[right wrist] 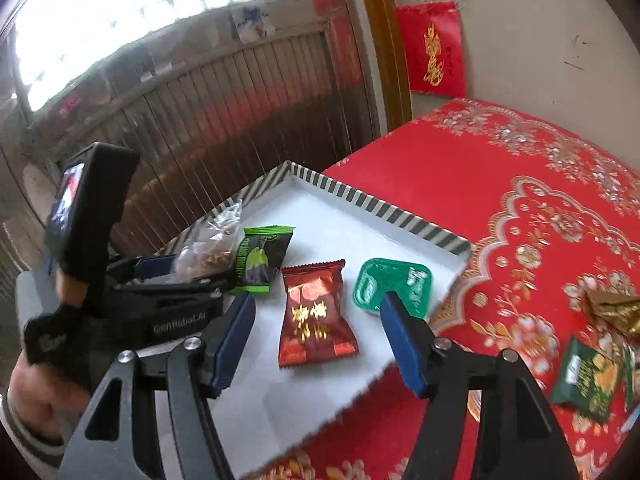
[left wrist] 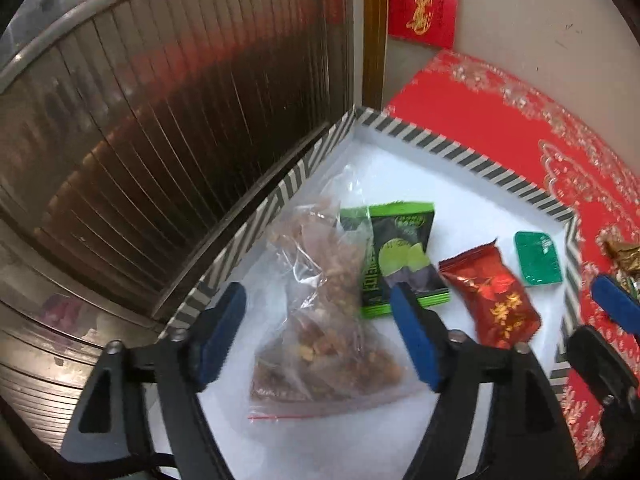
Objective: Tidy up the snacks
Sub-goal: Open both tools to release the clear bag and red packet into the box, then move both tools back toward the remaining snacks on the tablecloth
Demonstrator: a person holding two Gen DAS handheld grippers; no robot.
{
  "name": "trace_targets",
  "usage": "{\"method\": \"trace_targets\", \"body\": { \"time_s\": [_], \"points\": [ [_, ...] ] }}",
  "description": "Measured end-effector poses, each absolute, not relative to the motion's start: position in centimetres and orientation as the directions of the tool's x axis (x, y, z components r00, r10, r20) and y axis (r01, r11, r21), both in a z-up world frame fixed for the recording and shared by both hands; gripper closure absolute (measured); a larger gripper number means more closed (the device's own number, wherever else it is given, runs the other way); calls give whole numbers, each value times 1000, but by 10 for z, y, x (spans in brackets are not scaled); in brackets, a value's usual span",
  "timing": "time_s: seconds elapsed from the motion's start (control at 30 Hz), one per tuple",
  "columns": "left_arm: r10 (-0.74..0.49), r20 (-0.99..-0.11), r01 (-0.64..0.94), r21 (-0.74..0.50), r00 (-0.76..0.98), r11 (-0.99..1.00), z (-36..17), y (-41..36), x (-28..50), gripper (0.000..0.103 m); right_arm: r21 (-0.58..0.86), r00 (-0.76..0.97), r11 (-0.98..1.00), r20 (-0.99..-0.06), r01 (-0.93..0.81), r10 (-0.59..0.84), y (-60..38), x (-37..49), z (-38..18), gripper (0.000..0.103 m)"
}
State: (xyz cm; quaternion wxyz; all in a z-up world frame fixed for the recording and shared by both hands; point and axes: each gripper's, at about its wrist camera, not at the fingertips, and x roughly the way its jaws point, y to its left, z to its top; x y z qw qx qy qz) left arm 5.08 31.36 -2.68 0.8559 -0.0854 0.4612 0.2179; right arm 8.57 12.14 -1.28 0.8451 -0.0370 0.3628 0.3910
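A white box with a striped rim (left wrist: 420,140) (right wrist: 360,196) lies on the red cloth. In it lie a clear bag of nuts (left wrist: 320,320) (right wrist: 208,248), a green packet (left wrist: 396,256) (right wrist: 262,258), a red packet (left wrist: 492,292) (right wrist: 316,312) and a green jelly cup (left wrist: 538,258) (right wrist: 394,286). My left gripper (left wrist: 316,336) (right wrist: 176,276) is open, its blue pads on either side of the nut bag without touching. My right gripper (right wrist: 320,340) is open and empty above the red packet; its blue finger (left wrist: 616,304) shows at the left wrist view's right edge.
On the red cloth (right wrist: 520,184) right of the box lie a dark green packet (right wrist: 592,380) and a gold wrapped sweet (right wrist: 616,312) (left wrist: 624,256). A slatted wooden door (left wrist: 180,140) stands close behind the box's left side. Red banners (right wrist: 434,52) hang on the wall.
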Motion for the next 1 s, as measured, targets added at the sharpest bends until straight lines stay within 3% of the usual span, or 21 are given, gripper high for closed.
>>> {"method": "trace_targets", "body": {
  "time_s": [0.23,0.57,1.0],
  "points": [
    [288,-803,-445,31,523,895,-3,292,31,19,261,481,714,-586,-650,652,68,69,5,32],
    [218,-777,-327,17,590,945,21,219,25,15,227,543,796,-624,-561,561,-18,40,-7,32],
    [87,-803,-160,-11,589,987,17,114,45,14,299,609,874,-630,-382,482,-138,20,-20,32]
  ]
}}
